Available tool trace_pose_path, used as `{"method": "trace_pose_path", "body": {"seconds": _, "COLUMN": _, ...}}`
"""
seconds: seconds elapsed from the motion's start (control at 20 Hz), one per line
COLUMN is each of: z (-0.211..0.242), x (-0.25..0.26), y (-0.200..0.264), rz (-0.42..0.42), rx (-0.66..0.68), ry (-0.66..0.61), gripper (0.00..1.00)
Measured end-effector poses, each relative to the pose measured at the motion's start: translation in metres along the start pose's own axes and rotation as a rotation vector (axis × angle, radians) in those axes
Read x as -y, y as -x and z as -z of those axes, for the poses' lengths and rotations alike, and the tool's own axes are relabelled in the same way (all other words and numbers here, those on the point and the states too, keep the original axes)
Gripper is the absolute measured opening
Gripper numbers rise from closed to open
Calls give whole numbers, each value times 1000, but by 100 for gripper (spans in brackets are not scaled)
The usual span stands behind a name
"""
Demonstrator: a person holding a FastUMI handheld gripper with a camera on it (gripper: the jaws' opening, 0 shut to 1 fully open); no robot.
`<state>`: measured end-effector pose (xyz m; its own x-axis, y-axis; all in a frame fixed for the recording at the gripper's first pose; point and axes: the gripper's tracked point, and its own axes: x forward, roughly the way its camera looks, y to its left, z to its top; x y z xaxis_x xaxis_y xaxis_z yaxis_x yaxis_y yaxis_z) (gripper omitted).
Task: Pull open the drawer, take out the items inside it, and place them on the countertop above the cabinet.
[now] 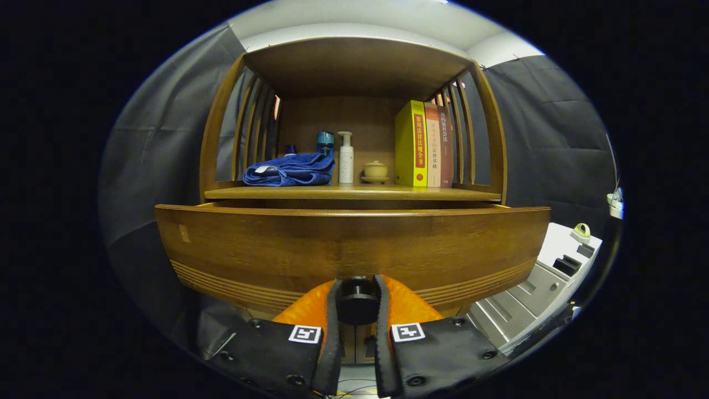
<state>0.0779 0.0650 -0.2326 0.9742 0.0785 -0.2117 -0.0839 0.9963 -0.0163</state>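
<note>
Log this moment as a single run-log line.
phase: drawer pull | gripper: shut on drawer knob | drawer: pulled partly out | inside: hidden | countertop: towel, bottle, books

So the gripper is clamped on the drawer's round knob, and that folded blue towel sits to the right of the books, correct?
Not quite. In the gripper view the gripper is clamped on the drawer's knob, but the blue towel lies left of the books, on the countertop.

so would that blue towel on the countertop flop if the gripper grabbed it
Probably: the blue towel lies in soft, rumpled folds, so it would likely drape and unfold. It looks light and unlikely to slip. The hand-held gripper is shut on the drawer knob.
</note>
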Motion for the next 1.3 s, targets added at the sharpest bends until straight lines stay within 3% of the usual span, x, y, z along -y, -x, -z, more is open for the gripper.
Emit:
{"method": "trace_pose_path", "body": {"seconds": 0.8, "z": 11, "x": 2, "y": 25, "rz": -6, "rx": 24, "ry": -18, "gripper": 33}}
{"method": "trace_pose_path", "body": {"seconds": 1.0, "z": 11, "x": 3, "y": 26, "rz": -15, "rx": 32, "ry": -38, "gripper": 47}}
{"method": "trace_pose_path", "body": {"seconds": 1.3, "z": -6, "x": 6, "y": 31, "rz": -19, "rx": 63, "ry": -81, "gripper": 100}}
